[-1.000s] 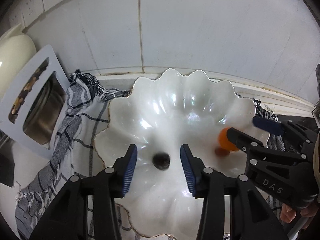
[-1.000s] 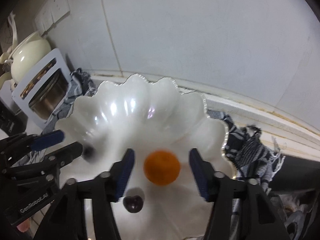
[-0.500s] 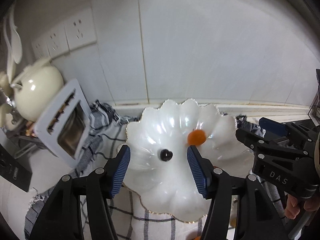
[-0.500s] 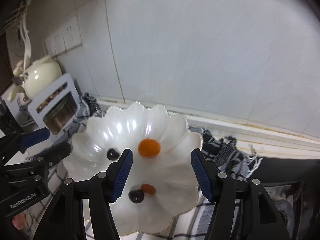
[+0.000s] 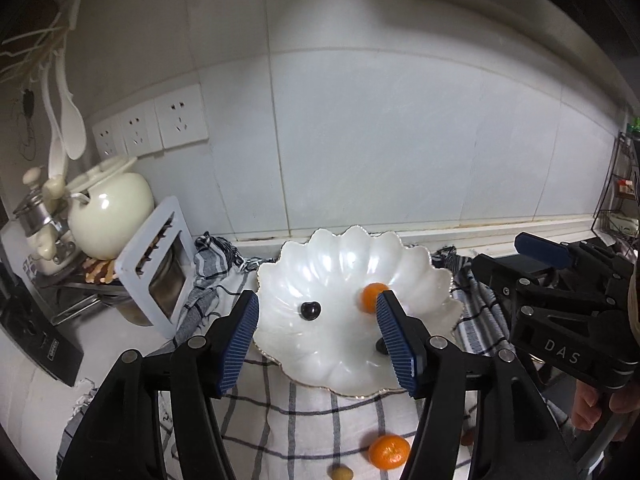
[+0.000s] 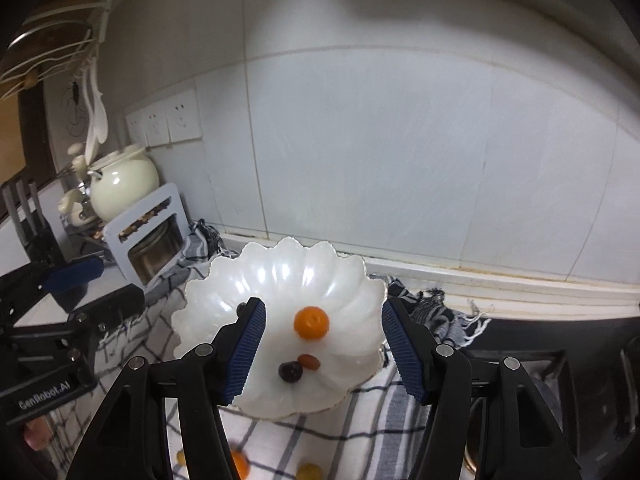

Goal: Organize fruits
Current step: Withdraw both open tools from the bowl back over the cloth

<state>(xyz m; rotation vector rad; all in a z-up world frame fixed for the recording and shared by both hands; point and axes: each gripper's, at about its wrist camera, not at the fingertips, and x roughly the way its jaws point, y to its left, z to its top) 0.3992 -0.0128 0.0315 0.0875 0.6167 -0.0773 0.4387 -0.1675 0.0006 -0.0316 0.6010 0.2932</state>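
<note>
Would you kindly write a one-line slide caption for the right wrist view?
Open right gripper above a scalloped white dish holding a mandarin and smaller fruits on a checked cloth.

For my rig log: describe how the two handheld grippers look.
Both are matte black plastic with silver screws and ribbed blue finger pads. The left gripper body reads "GenRobot.AI"; the right gripper body reads "DAS". No cables show. Bare fingers grip each handle.

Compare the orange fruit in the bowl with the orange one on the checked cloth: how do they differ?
The orange in the bowl lies inside the scalloped white dish, near dark cherries; the orange on the cloth lies outside it, in front of its near rim, on the checked cloth beside a small yellowish fruit. Both are round, orange and ungripped.
</note>
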